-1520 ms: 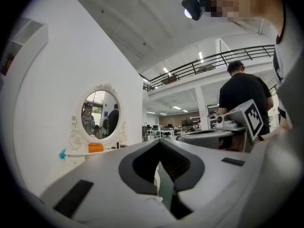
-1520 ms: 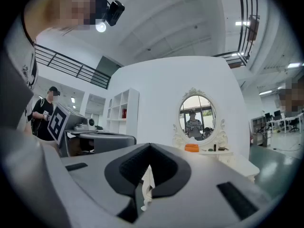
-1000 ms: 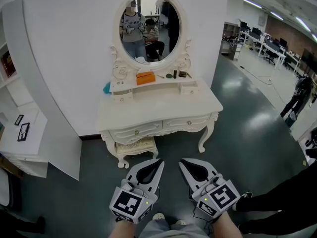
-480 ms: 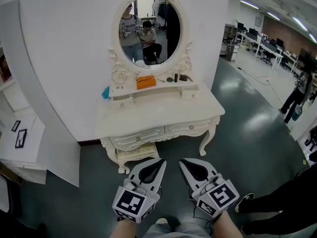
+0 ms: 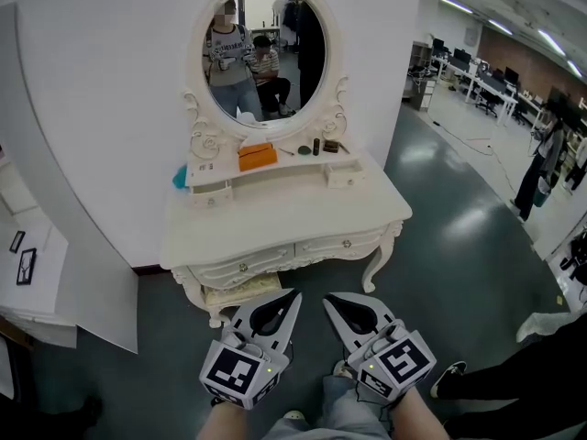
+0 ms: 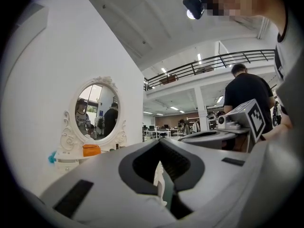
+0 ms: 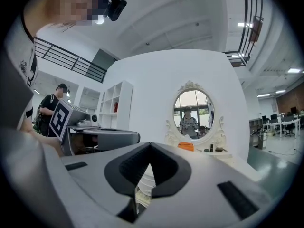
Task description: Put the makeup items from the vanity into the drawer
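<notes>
Makeup items are sitting untouched on the upper shelf of the vanity, which is looming closer as the person is approaching, left gripper and right gripper both travelling with jaws together on nothing, the 2 front drawers remaining shut

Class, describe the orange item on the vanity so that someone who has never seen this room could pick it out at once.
Find the white vanity against the wall, beneath its oval mirror. On the raised shelf just under the mirror lies the orange item, flat and rectangular. It is the only orange thing there; the items to its right are small and dark.
</notes>
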The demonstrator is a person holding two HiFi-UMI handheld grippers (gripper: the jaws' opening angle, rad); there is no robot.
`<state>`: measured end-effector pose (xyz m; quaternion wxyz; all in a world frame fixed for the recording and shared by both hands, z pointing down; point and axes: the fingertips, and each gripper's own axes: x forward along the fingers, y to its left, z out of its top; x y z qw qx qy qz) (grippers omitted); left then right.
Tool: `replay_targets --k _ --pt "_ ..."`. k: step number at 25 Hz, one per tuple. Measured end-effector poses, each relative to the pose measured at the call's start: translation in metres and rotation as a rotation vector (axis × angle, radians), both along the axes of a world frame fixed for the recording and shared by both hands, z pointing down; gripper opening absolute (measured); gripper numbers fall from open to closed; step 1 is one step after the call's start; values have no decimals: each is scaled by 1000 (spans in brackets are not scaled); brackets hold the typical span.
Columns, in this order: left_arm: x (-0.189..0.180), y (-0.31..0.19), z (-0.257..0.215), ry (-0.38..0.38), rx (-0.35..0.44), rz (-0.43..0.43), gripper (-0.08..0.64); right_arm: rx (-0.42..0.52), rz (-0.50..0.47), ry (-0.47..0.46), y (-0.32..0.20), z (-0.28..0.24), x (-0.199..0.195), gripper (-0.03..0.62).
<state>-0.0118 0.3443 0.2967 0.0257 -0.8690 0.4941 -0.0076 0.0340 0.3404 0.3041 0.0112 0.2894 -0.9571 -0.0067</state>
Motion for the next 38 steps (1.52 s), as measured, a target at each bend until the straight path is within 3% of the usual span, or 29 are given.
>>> replay_targets --k 14,23,32,38 --pt "46 -156 -8 45 3 -78 26 -19 -117 7 -158 -4 39 25" --pt "78 -222 -2 18 -4 -132 26 -32 -166 -13 -230 0 69 25" --pt "64 -252 4 8 -27 -167 26 -65 -179 -41 -264 9 61 25" --pt "47 -279 4 8 -24 -126 26 -67 -148 -45 -291 7 44 26"
